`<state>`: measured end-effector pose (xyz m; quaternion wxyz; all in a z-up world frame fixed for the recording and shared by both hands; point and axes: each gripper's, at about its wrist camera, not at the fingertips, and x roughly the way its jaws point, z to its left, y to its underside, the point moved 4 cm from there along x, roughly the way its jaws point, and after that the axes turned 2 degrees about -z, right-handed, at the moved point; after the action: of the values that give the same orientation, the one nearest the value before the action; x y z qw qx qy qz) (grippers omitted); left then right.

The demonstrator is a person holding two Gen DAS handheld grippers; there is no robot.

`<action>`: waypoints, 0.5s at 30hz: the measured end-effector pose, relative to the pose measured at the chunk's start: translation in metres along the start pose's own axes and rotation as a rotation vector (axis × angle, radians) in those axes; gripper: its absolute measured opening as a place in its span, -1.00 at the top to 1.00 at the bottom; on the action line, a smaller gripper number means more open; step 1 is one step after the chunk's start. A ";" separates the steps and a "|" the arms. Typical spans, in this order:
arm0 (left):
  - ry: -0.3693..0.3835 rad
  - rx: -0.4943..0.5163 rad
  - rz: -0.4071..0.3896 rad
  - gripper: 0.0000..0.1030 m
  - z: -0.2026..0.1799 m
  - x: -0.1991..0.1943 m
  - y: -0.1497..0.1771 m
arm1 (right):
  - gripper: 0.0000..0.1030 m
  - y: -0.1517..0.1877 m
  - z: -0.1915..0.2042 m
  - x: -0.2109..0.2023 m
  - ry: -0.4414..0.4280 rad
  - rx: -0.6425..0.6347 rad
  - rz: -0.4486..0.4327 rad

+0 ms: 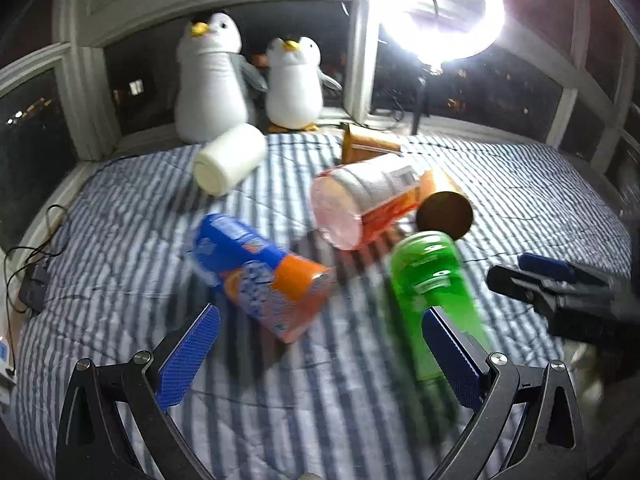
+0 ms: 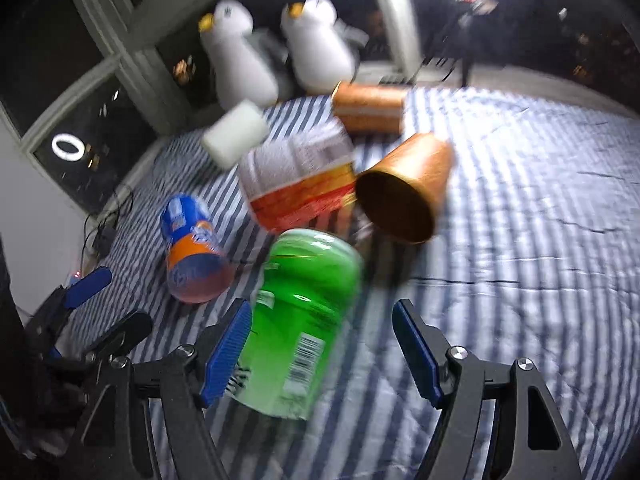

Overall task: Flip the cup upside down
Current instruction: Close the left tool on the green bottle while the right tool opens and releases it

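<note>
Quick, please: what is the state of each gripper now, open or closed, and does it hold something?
Left gripper: open, holding nothing.
Right gripper: open, holding nothing; the green bottle lies between its fingers, ungripped.

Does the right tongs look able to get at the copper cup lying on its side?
Probably yes: right tongs are open, and the copper cup lies ahead with bare striped bedding before it; the green bottle sits left.

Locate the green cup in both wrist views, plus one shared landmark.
Left wrist: green cup lies right of centre, partly behind the left gripper's right finger.
Right wrist: green cup lies low, centre-left, against the right gripper's left finger.
Shared landmark: the blue-orange cup lies to its left in both.
</note>
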<state>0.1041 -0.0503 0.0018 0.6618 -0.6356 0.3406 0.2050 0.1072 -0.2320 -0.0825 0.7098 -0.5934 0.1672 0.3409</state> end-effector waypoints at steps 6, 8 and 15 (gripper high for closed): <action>0.024 0.022 0.050 -0.99 -0.033 0.010 -0.020 | -0.35 0.028 -0.023 -0.032 0.183 0.016 -0.205; 0.027 0.027 0.067 -0.99 -0.044 0.015 -0.023 | -0.35 0.037 -0.028 -0.037 0.253 0.003 -0.235; 0.032 0.048 0.149 -0.99 -0.076 0.041 -0.031 | -0.35 0.051 -0.054 -0.046 0.332 0.042 -0.252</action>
<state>0.1393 -0.1346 -0.0024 0.6542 -0.5957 0.4023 0.2353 0.0483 -0.2931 -0.1031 0.7215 -0.6429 0.2135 0.1434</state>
